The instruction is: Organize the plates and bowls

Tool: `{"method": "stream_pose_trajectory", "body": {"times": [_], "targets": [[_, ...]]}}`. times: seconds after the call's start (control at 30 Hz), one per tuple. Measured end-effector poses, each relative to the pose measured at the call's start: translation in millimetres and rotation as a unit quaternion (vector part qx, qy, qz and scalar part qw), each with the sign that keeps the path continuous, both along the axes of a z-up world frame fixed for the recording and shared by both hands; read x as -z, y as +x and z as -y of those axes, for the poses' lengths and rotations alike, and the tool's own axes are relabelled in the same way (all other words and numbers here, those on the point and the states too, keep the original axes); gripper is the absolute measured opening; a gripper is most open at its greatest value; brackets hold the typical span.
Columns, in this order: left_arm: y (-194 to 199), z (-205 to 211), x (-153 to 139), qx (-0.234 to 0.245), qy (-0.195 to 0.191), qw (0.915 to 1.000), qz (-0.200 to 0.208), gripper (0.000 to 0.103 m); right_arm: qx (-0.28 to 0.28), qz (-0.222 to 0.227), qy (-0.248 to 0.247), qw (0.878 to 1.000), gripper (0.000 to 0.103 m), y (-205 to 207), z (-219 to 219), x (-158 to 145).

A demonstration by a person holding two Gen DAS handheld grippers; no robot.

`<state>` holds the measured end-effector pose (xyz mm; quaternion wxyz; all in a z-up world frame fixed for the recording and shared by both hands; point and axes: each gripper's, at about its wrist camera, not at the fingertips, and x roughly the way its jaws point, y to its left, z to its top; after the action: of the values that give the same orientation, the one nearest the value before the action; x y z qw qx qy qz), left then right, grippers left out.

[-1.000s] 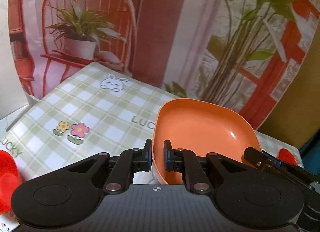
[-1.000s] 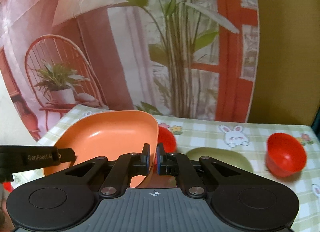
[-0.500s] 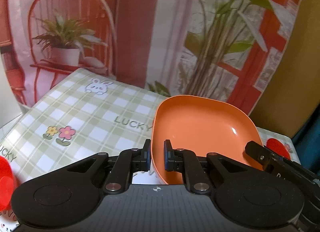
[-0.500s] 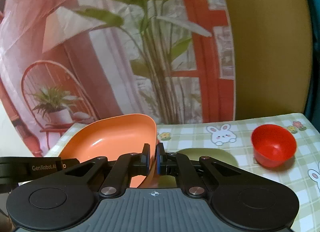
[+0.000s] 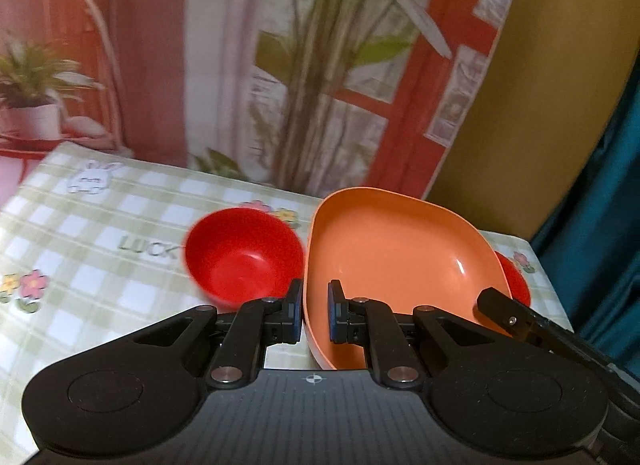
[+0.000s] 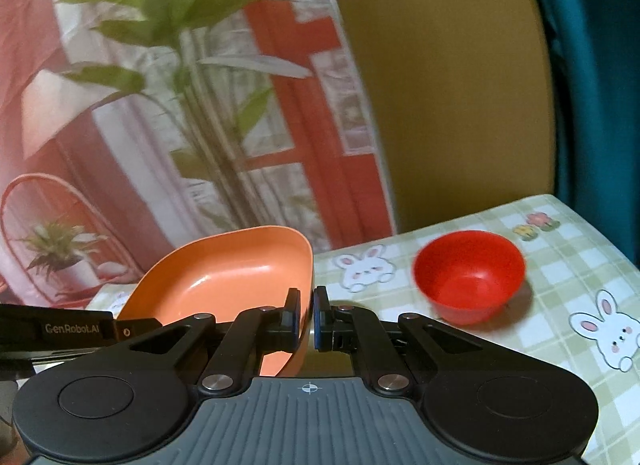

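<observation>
Both grippers hold one orange square plate above the table. My left gripper is shut on its left rim. My right gripper is shut on its right rim; the plate also shows in the right wrist view. A red bowl sits on the checked tablecloth left of the plate. Another red bowl sits to the right; its edge shows behind the plate in the left wrist view. A sliver of a green plate shows just past my right fingertips.
The table carries a green checked cloth with rabbits and flowers. A printed backdrop with plants and a chair hangs behind it. A yellow wall and a teal curtain stand at the right. The table's right edge is close.
Both grippers have swung to the right with the orange plate. The red bowl has come into the left view, and the right red bowl is nearer and more central. The green plate is nearly hidden.
</observation>
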<state>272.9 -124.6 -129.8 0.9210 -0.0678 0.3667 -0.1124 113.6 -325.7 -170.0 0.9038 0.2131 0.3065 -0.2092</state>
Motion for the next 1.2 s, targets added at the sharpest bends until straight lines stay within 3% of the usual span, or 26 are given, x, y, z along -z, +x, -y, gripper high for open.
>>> {"method": "stream_pose_trajectory", "body": {"times": [0.23,0.6,1.2], "targets": [[20,22,18,0.041,0.015,0.9987,-0.024,0.012,0.014,-0.016,0.005,1.000,0.006,-1,20,24],[38,29,46,0.064,0.035,0.9957,-0.056,0.012,0.002,-0.053,-0.003,0.999,0.006,12,25,54],[45,37,63,0.080,0.068,0.9928,-0.057,0.012,-0.007,-0.070,-0.014,0.997,0.005,18,26,74]]}}
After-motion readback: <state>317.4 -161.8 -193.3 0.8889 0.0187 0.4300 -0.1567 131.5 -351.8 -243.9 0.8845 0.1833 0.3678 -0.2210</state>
